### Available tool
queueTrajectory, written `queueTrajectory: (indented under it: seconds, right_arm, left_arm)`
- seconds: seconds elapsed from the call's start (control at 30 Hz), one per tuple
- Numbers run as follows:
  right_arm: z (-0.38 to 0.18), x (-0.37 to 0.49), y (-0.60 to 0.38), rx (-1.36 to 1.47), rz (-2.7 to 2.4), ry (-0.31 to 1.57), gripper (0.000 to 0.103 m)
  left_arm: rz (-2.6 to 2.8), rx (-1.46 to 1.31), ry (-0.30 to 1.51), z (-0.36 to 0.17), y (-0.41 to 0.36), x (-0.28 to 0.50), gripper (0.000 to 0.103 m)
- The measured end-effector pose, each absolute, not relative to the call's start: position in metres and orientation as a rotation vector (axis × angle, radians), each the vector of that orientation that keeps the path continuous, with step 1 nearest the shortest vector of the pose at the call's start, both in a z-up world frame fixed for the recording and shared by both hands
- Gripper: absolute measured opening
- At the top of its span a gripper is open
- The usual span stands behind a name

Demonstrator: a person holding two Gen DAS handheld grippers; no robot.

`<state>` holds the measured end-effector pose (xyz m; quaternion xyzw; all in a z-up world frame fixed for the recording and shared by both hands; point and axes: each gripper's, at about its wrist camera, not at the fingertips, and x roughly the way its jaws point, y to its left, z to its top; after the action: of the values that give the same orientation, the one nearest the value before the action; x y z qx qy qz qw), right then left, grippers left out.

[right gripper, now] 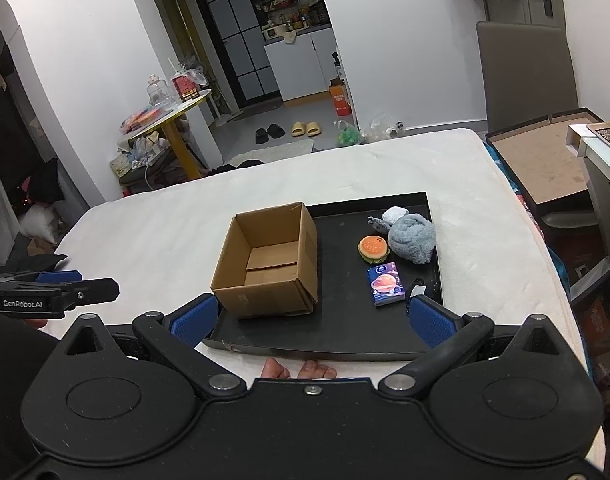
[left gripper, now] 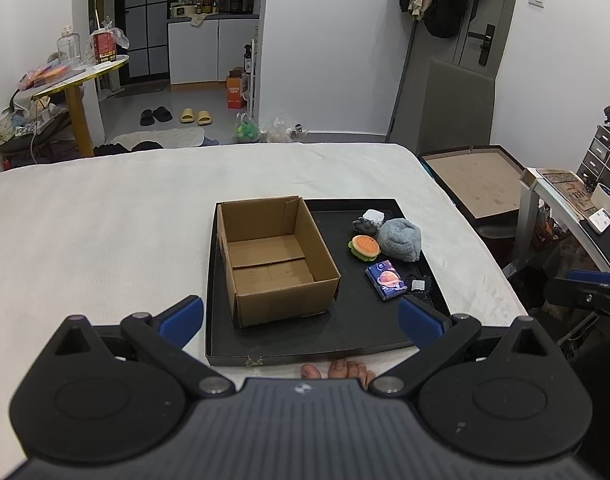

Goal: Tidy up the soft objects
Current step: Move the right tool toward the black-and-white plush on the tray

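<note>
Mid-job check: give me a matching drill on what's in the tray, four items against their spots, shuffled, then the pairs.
Items:
1. cardboard box
2. burger toy
3. grey fluffy bundle
4. tissue pack

Spots:
A. right edge of the black tray, far half
B. nearer than the burger, lying flat
C. left half of the tray, open and empty
D. just left of the fluffy bundle

Pairs: 1-C, 2-D, 3-A, 4-B

Each hand-held gripper is matte black: the left hand-held gripper (left gripper: 301, 318) has a ribbed grey body, the right hand-held gripper (right gripper: 312, 318) a central screw; both carry blue textured fingertips (right gripper: 429, 320), silver pivot bolts, round embossed discs; bare toes (right gripper: 301, 370) show below
</note>
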<state>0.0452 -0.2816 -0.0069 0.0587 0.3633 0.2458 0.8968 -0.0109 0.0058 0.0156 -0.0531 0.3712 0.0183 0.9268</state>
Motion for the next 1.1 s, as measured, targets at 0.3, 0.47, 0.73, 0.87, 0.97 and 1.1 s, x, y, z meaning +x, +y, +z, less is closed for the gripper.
queueTrajectory:
  seconds: [0.3,0.47,0.73,0.87,0.97,1.1]
  right_arm:
    - [-0.010,0.044,-0.280,0.113,0.494,0.755,0.103]
    - [-0.014,0.044,-0.280,0.112,0.491,0.762,0.103]
    - [-0.016,0.045,-0.279,0.115,0.486,0.765,0.103]
    - [-0.021,0.046,-0.280,0.119,0.489,0.768,0.103]
    - [-0.026,0.050,-0.280,0.121,0.494,0.772,0.103]
    - [-0.027,0.051,-0.281,0.121,0.493,0.771,0.103]
  left_arm:
    - [0.037,-0.119,0.771,0.012,0.008,-0.009,0.103]
    - [0.039,-0.122,0.779,0.009,0.009,-0.007,0.103]
    - [0.037,-0.127,0.781,0.006,0.010,-0.005,0.103]
    - [0.034,-0.118,0.785,0.004,0.008,-0.002,0.103]
    - [0.034,-0.119,0.788,0.000,0.008,0.000,0.103]
    - [0.036,-0.122,0.791,-0.004,0.008,0.004,0.103]
